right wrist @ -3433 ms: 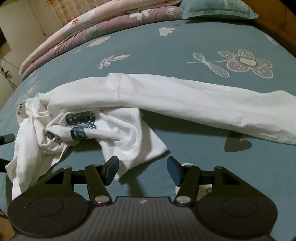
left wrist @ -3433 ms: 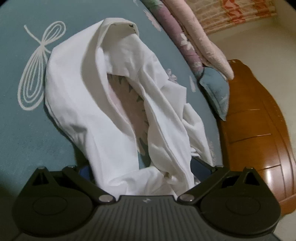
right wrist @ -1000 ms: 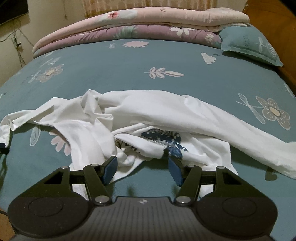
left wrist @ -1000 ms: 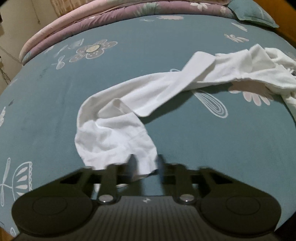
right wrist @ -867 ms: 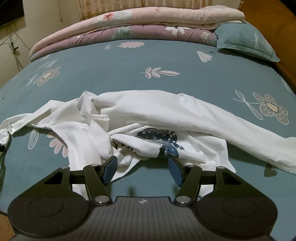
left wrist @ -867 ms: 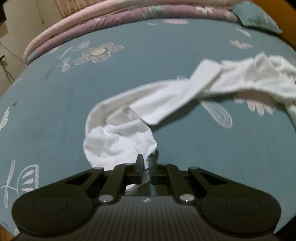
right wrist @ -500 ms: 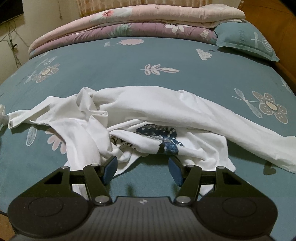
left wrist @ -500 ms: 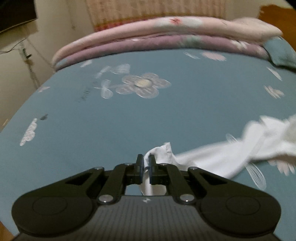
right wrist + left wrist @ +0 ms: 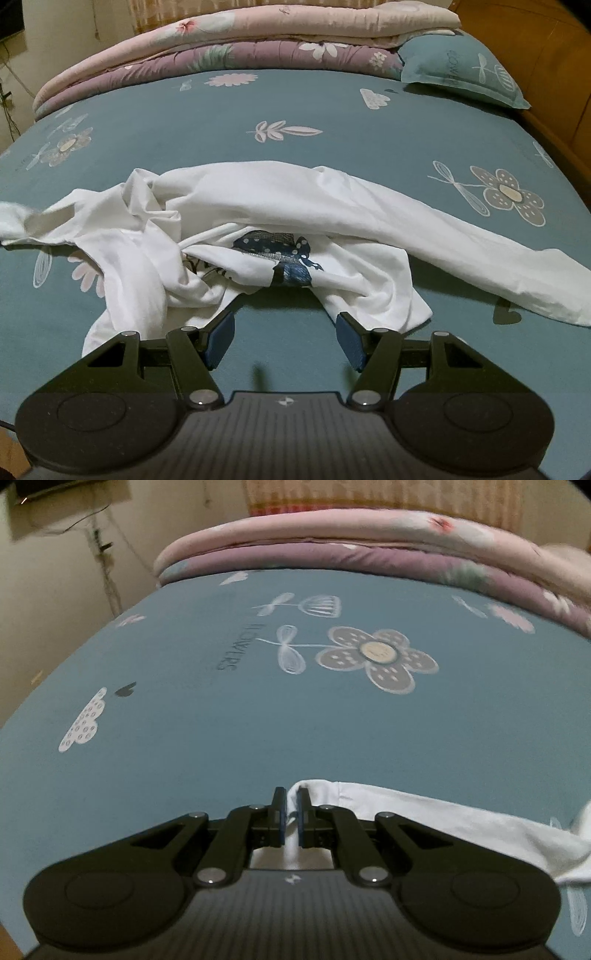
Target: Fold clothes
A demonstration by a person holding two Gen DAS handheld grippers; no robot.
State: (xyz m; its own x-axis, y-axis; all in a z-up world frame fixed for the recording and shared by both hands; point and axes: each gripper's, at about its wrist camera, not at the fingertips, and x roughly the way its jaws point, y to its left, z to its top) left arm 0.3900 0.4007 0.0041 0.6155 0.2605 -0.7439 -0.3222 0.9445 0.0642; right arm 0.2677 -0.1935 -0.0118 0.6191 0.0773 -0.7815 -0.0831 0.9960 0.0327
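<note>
A white long-sleeved shirt (image 9: 258, 206) with a dark blue print (image 9: 284, 254) lies crumpled on the teal bedsheet (image 9: 295, 110). One sleeve stretches away to the right, the other to the left edge of the right wrist view. In the left wrist view my left gripper (image 9: 290, 801) is shut on the cuff end of a white sleeve (image 9: 424, 812), which trails off to the right. My right gripper (image 9: 286, 332) hangs open just in front of the shirt's lower hem, with only sheet between its fingers.
Folded pink and purple quilts (image 9: 240, 40) are stacked along the far edge of the bed. A teal pillow (image 9: 461, 70) lies at the far right beside a wooden headboard (image 9: 546, 62). A beige wall with cables (image 9: 99, 550) stands beyond the bed's left corner.
My left gripper closed on the sleeve cuff and pulled it out to the left, straightening the sleeve; the shirt body has slid out of its view. The right gripper has stayed put, open.
</note>
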